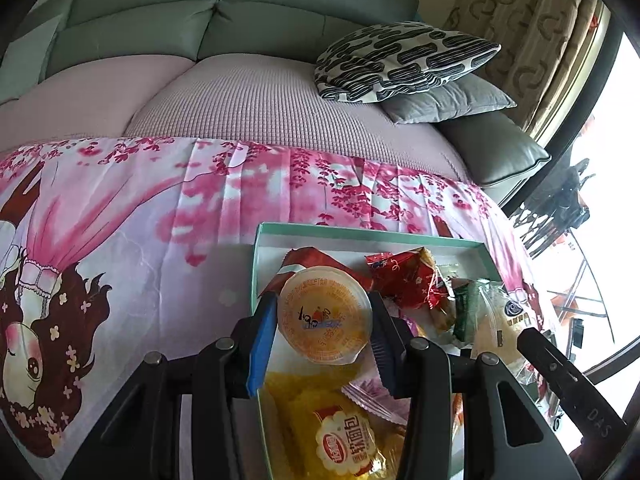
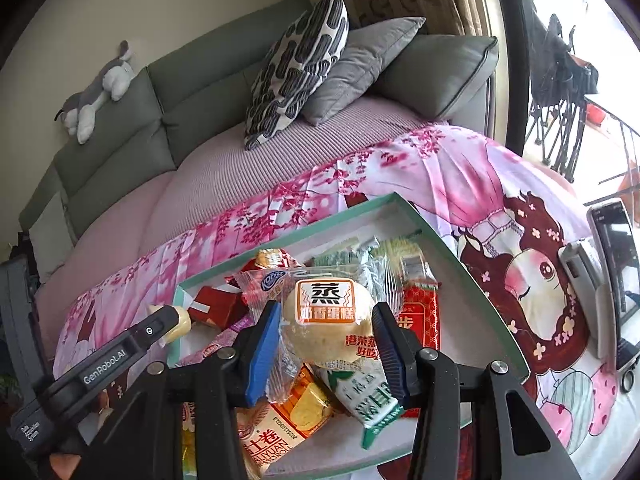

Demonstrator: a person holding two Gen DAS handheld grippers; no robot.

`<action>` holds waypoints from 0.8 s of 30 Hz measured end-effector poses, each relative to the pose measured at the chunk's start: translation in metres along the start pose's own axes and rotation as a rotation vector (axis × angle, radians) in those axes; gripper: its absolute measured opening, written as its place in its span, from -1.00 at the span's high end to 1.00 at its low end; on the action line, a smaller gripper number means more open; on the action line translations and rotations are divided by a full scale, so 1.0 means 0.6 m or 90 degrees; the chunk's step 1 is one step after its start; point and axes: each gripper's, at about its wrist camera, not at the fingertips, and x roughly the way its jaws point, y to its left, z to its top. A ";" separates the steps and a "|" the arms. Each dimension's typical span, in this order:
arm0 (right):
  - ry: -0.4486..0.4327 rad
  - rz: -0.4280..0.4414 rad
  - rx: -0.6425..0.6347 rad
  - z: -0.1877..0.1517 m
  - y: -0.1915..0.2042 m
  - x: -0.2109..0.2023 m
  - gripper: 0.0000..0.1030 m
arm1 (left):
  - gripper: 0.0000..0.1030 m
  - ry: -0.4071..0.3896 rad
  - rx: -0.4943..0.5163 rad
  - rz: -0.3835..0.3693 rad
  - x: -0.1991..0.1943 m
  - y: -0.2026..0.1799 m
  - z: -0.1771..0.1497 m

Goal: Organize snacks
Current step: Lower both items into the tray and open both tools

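A shallow green-rimmed white box (image 1: 362,235) lies on a pink printed cloth and holds several snack packs; it also shows in the right wrist view (image 2: 476,276). My left gripper (image 1: 324,318) is shut on an orange jelly cup (image 1: 324,312), held over the box's near left part. My right gripper (image 2: 326,330) is shut on a clear-wrapped steamed cake (image 2: 328,320), held over the middle of the box. Red packets (image 1: 404,280), a yellow bread bag (image 1: 344,436) and a green-white sachet (image 2: 368,396) lie beneath.
The pink cartoon cloth (image 1: 120,248) covers the table in front of a grey-green sofa (image 1: 200,28) with patterned and grey cushions (image 1: 400,60). A phone on a stand (image 2: 612,280) stands at the right. The left gripper's body (image 2: 108,356) shows at the box's left edge.
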 end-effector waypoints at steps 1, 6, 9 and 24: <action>0.002 0.000 0.001 0.000 -0.001 0.002 0.04 | 0.11 0.000 0.000 0.001 0.001 0.000 0.000; 0.016 -0.008 -0.004 -0.003 0.001 0.014 0.04 | 0.11 0.014 0.009 0.020 0.013 -0.004 -0.005; 0.019 -0.012 -0.008 -0.004 0.002 0.016 0.04 | 0.11 0.021 0.009 0.021 0.017 -0.003 -0.007; 0.037 -0.047 -0.036 -0.007 0.016 0.020 -0.11 | -0.14 0.064 0.019 -0.001 0.019 -0.011 -0.016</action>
